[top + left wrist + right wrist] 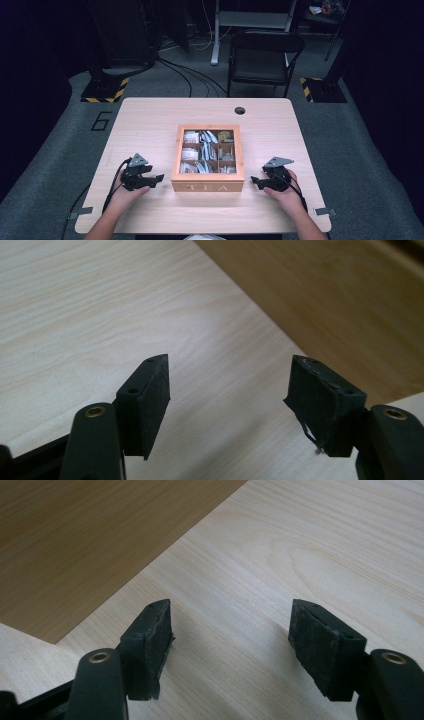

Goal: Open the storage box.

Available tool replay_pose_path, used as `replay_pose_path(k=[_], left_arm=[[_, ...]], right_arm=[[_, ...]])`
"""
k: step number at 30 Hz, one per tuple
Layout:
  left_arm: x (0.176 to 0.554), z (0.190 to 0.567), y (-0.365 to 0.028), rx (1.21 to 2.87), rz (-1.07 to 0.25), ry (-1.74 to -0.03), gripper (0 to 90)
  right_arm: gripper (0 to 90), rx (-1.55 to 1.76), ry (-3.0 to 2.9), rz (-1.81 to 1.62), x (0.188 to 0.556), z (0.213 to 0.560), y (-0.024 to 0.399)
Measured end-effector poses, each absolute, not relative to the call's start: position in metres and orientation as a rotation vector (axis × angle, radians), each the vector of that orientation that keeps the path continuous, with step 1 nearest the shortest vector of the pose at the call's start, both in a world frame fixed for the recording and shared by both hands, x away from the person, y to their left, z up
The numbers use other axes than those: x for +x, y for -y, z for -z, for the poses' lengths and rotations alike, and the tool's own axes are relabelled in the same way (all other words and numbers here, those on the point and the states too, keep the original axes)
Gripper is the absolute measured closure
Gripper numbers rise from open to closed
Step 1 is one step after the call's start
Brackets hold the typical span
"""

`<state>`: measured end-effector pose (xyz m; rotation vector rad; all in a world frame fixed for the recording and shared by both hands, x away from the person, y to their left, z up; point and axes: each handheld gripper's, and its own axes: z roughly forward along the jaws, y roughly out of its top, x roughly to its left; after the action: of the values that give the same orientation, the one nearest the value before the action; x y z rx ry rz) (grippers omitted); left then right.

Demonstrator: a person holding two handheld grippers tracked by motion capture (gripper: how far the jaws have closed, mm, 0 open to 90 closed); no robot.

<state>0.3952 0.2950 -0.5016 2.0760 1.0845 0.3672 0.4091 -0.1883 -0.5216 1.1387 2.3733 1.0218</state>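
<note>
A wooden tea box point(207, 187) sits on the pale wood worktop point(145, 120), directly between the two sets of jaws, with the word TEA lettered on the side facing the person. Its top lets the inner compartments be seen, and these hold white and grey tea packets point(200, 152); whether a clear lid covers them cannot be told.

The left gripper point(155, 178) rests low on the worktop, held in the person's left hand point(127, 196), its jaws pointing toward the box's left side and stopping just short of it. In the left gripper view its jaws stand wide apart with nothing between them but bare worktop, and the box wall point(320, 295) rises just ahead of the jaws, toward the right one.

The right gripper point(255, 180), held in the right hand point(285, 195), mirrors it on the other side, jaws pointing toward the box's right side and close to it without touching. In the right gripper view those jaws are likewise spread wide and empty, with the box wall point(85, 545) ahead of the left jaw.

Beyond the far edge of the worktop stands a black folding chair point(265, 55).
</note>
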Motion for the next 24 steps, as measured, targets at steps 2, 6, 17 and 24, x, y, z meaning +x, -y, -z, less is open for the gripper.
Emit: replay_pose_path(k=[2, 6, 17, 24], left_arm=[[0.392, 0.495, -0.293, 2.091, -0.372, -1.047, 35.6], [0.384, 0.483, -0.286, 2.106, -0.369, -0.983, 39.1], [0.373, 0.465, -0.283, 2.119, -0.324, -0.926, 47.6], [0.365, 0.448, -0.275, 2.096, -0.260, -0.892, 55.5]], right_arm=[[33.2, 1.142, -2.364, -1.024, 0.409, 0.522, 0.189], [33.2, 1.134, -2.357, -1.009, 0.409, 0.522, 0.188], [32.3, 1.145, -2.336, -1.032, 0.409, 0.524, 0.188], [32.1, 1.173, -2.308, -1.031, 0.408, 0.525, 0.186]])
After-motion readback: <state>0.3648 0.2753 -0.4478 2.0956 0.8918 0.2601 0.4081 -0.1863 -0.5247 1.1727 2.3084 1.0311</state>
